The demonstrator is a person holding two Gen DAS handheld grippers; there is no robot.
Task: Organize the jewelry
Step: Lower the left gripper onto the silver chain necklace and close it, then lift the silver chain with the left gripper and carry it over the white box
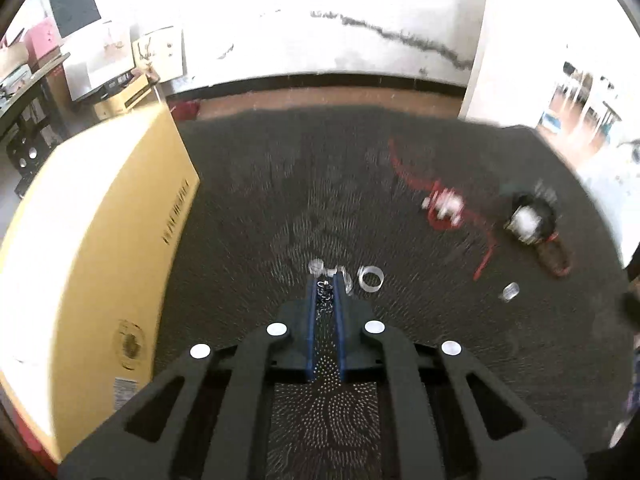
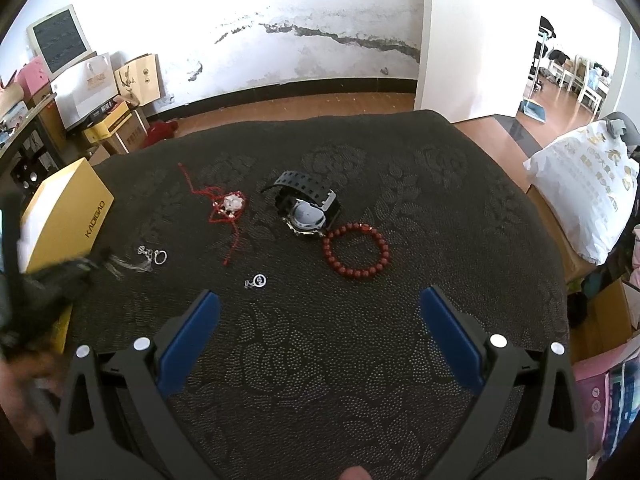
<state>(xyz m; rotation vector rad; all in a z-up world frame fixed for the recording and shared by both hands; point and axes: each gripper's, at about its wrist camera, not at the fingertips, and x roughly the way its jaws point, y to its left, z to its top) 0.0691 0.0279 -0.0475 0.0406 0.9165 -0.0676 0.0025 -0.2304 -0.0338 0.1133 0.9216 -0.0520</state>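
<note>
My left gripper is shut on a thin silver chain just above the dark patterned cloth. Silver rings lie right by its tips, and another small ring lies further right. In the right wrist view my right gripper is open and empty, low over the cloth. Ahead of it lie a small silver ring, a red bead bracelet, a black watch, a red cord necklace with a white pendant and silver rings at left.
A yellow cardboard box stands at the cloth's left edge, also in the right wrist view. A white plastic bag sits off the right side. Boxes and bags are stacked by the far wall.
</note>
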